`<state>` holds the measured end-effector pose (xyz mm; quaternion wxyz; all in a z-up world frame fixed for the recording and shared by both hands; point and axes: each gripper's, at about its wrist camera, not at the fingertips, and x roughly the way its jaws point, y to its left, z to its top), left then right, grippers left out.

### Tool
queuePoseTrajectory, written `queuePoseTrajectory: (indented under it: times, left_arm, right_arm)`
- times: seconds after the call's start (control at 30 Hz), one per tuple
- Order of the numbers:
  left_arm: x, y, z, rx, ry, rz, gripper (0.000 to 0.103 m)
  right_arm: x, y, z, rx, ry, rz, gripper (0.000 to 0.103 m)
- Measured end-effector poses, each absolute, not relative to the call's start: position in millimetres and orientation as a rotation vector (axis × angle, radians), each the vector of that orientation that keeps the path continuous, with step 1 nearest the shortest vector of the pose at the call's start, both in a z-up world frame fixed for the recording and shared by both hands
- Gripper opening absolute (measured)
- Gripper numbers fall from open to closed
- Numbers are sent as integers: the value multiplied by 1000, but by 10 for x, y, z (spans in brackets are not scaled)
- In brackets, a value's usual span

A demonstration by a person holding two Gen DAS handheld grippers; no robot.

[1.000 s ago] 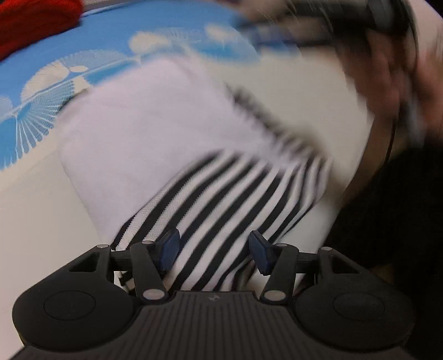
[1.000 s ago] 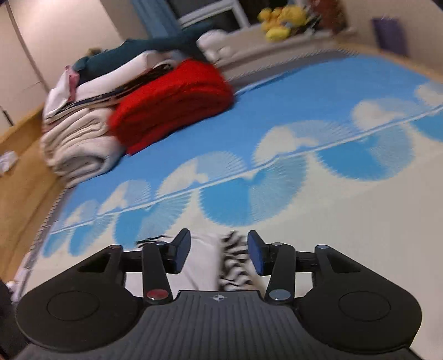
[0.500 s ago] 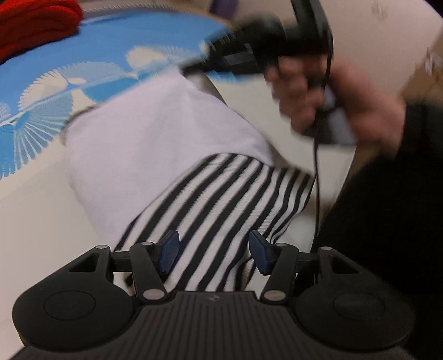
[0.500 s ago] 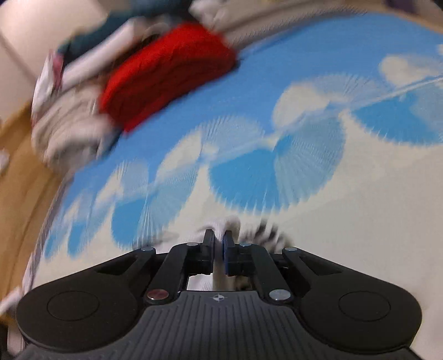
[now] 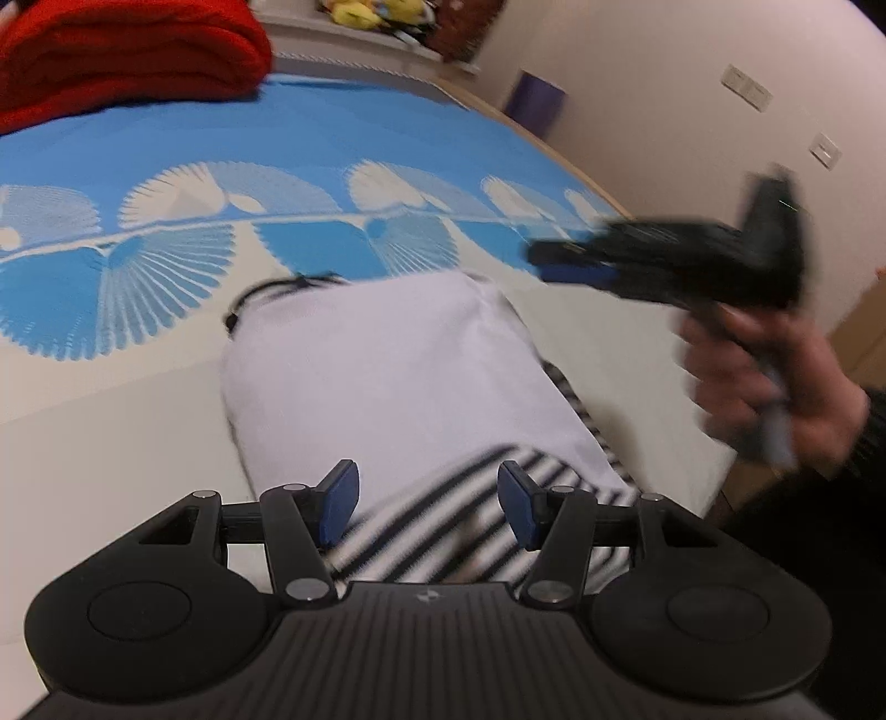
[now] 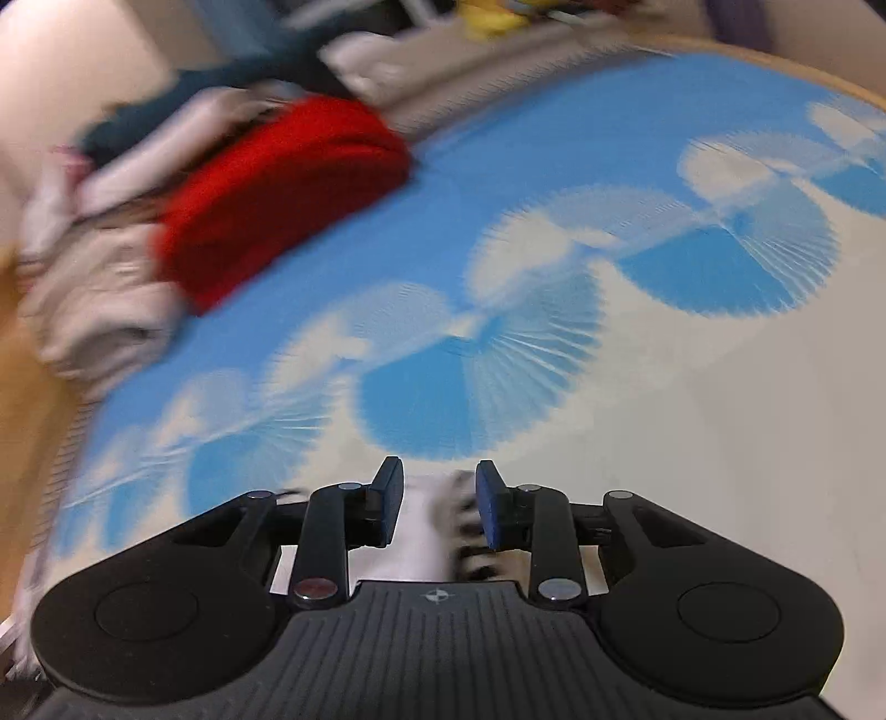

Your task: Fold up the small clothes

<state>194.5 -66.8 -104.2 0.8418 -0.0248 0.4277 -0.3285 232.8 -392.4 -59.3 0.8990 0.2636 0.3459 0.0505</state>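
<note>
A small white garment (image 5: 387, 376) with a black-and-white striped part (image 5: 432, 531) lies folded on the blue and cream bed cover (image 5: 277, 138). My left gripper (image 5: 426, 504) hovers open over the striped end, with nothing pinched between its pads. A hand (image 5: 775, 376) holds my right gripper (image 5: 545, 263) in the air just past the garment's far right corner. In the right wrist view the right gripper (image 6: 437, 498) has its jaws opening, and the white and striped cloth (image 6: 426, 531) shows in the gap under them, not pressed.
A red folded blanket (image 5: 122, 50) lies at the far left of the bed, next to a stack of folded textiles (image 6: 99, 288). Plush toys (image 5: 360, 11) sit on a ledge behind. A thin black cord (image 5: 266, 291) pokes out at the garment's far edge.
The right gripper shut at the garment's far edge, then its jaws parted and it moved off to the right. The left gripper drew back and up, so more white cloth shows.
</note>
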Motion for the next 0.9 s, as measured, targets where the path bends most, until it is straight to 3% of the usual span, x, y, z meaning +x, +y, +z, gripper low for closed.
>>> queuePoseTrajectory:
  times: [0.13,0.33,0.57,0.63,0.73,0.9]
  left_arm:
    - [2058,-744,-1051,-68,900,-666,56]
    - [2189,-865,-1046,-63,865,-650,37]
    - [2479,-841,-1153,-89,848,-602,27]
    - [2579,-853,-1264,-65,870,-555,20]
    - [2755,-913,-1546,-37,954,-491,20]
    - [2800,-984,-1611,-27,935,-481,22]
  right_arm:
    - [2062,-3737,-503,383,737,409,31]
    - [1976,-3474,-1171,19,1115,429,26]
    - [1976,-3635,-1219,47,1126,438,26]
    - [1982,-3593,-1233,32,1129,444,26]
    - [2023,-3543,-1279,12,1133,449,26]
    - [2038,-3529,-1320,-10,1138,453,26]
